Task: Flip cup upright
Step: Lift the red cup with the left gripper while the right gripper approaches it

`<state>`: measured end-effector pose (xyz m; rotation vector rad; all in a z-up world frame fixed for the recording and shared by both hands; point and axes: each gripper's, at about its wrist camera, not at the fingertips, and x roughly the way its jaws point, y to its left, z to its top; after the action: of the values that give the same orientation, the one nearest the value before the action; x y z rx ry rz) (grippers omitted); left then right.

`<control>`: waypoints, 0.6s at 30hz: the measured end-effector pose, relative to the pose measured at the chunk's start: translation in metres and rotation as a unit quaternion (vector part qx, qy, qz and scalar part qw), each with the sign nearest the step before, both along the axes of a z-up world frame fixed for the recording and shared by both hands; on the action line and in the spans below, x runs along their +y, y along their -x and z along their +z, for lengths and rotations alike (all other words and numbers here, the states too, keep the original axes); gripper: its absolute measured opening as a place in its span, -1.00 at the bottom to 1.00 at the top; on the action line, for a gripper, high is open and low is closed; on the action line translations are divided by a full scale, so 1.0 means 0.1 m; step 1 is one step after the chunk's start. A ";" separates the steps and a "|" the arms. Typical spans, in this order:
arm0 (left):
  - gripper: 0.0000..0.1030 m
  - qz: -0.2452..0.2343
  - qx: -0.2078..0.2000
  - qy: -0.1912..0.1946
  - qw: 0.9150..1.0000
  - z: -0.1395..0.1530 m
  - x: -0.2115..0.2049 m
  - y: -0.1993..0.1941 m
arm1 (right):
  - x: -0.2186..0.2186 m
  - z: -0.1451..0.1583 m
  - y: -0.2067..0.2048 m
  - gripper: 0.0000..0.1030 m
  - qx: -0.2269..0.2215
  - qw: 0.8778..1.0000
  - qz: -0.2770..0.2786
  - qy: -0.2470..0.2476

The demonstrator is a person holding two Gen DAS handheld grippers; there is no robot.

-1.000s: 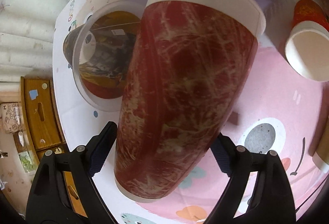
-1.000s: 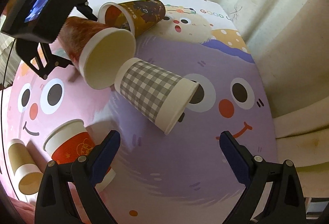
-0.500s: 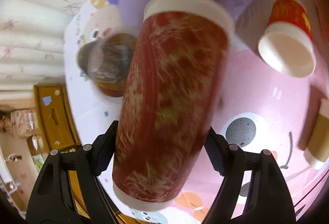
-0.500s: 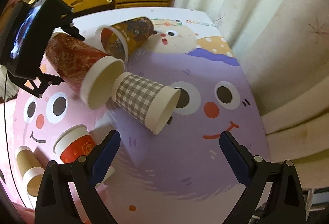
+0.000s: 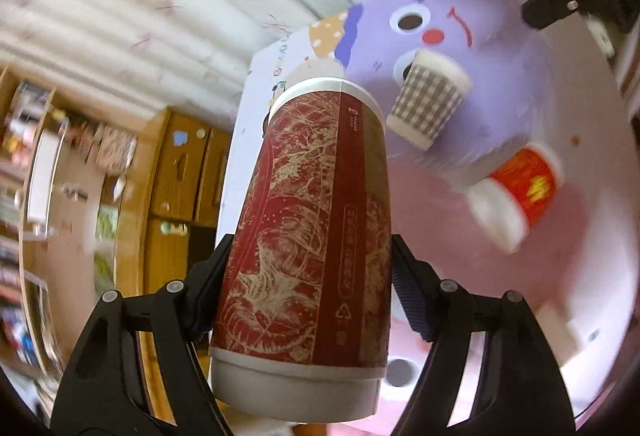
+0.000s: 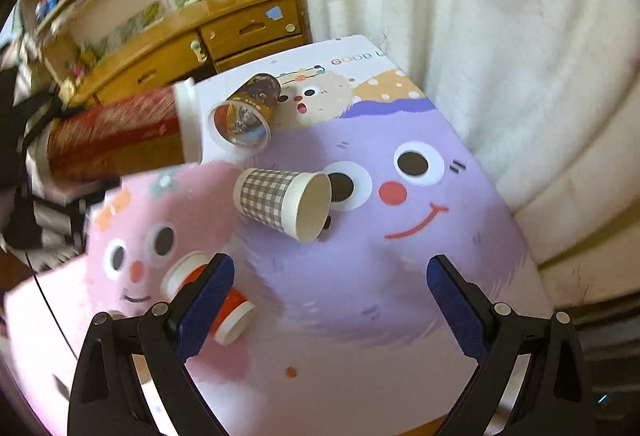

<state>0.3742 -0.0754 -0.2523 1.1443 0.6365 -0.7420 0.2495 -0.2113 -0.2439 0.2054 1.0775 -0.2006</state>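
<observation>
My left gripper (image 5: 310,284) is shut on a tall dark red paper cup (image 5: 316,228) with gold pattern. It holds the cup lifted off the table, rim pointing away from the camera. In the right wrist view the same cup (image 6: 120,132) hangs about level above the table's far left, rim to the right. My right gripper (image 6: 330,300) is open and empty above the purple part of the table mat (image 6: 360,276). A grey checked cup (image 6: 280,204) lies on its side just beyond it.
A brown patterned cup (image 6: 246,114) lies on its side at the far end. A red cup (image 6: 212,300) lies on its side behind my right gripper's left finger. A wooden dresser (image 6: 240,32) and white curtains (image 6: 480,16) border the table.
My left gripper has lifted the dark red cup higher off the table and rotated it towards level. My right gripper has drawn back and tilted up; it stays open.
</observation>
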 end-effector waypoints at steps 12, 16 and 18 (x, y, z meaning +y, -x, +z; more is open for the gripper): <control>0.38 0.185 0.043 0.161 0.968 0.67 0.57 1.70 | -0.28 0.25 0.62 0.91 0.040 0.975 -0.070 -0.208; 0.38 0.226 0.072 0.207 0.949 0.73 0.58 2.12 | -0.31 0.23 0.80 0.91 0.070 0.949 -0.095 -0.294; 0.38 0.235 0.068 0.211 0.946 0.70 0.52 2.28 | -0.30 0.22 0.86 0.91 0.081 0.938 -0.106 -0.320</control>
<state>0.1460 -0.0236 -0.1821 0.5174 0.7854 -0.5111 0.1638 -0.2409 -0.2217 0.9083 1.2602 -0.0520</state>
